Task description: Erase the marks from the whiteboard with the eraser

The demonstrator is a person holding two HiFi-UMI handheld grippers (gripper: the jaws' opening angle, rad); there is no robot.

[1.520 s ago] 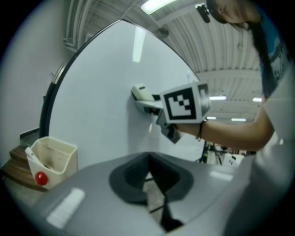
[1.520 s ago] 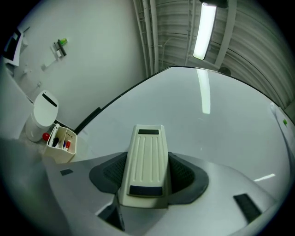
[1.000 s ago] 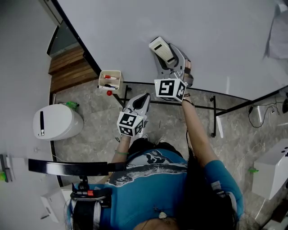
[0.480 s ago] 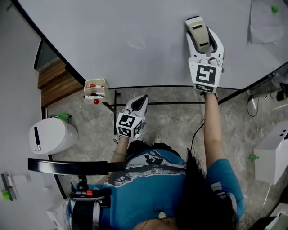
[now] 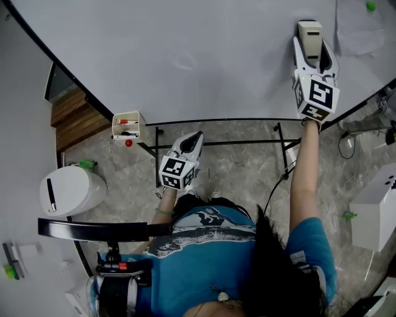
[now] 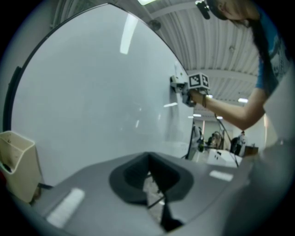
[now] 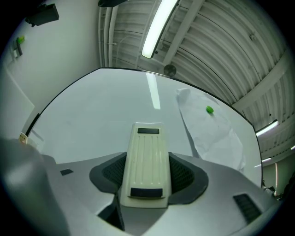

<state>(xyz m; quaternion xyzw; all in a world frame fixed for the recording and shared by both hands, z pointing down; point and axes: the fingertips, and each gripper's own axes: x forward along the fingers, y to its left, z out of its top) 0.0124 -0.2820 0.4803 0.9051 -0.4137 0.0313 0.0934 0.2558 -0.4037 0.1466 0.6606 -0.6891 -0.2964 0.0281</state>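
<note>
My right gripper point(image 5: 314, 51) has its fingers clamped on the sides of the cream eraser point(image 5: 309, 34), which I hold against the whiteboard point(image 5: 124, 56) far out to my right, just beside a sheet of paper point(image 5: 359, 34) pinned by a green magnet point(image 5: 370, 6). My left gripper point(image 5: 195, 137) hangs low in front of me, away from the board, its fingers drawn together on nothing. As far as I can tell the wiping is nearly done: the board around the eraser looks clean, and the only trace I can find is a faint smudge point(image 5: 184, 62) near the middle. That may need one more pass, though it could be only a reflection.
</note>
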